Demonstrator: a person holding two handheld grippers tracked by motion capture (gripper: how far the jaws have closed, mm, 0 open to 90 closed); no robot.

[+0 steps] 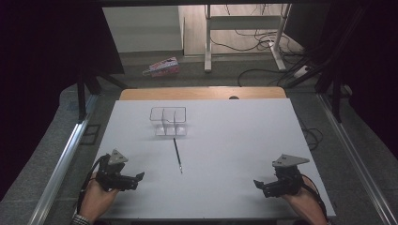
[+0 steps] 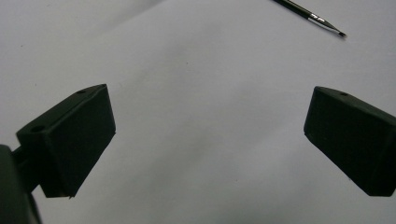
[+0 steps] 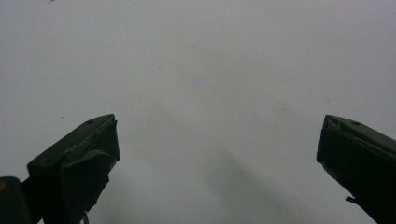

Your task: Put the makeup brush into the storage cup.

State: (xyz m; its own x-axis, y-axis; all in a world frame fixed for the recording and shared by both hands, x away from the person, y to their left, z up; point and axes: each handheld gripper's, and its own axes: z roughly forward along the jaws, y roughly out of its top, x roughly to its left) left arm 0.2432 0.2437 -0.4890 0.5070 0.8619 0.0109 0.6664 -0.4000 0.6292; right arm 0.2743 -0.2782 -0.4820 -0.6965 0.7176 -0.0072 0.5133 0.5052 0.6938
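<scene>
A thin black pen (image 1: 177,155) lies on the white table (image 1: 234,140) near its middle, pointing away from me toward a clear plastic box (image 1: 168,121) with dividers. My left gripper (image 1: 137,179) rests at the near left, open, with bare table between its jaws; the pen's tip (image 2: 322,21) lies beyond it at the upper right of the left gripper view. At the near right sits my right gripper (image 1: 259,184), also open over bare table (image 3: 210,116), well away from the pen.
Beyond the table's wooden far edge (image 1: 202,93) is a carpeted floor with a pink and white carton (image 1: 163,67), desk legs (image 1: 207,42) and loose cables (image 1: 263,42). Metal rails (image 1: 65,159) run along both sides of the table.
</scene>
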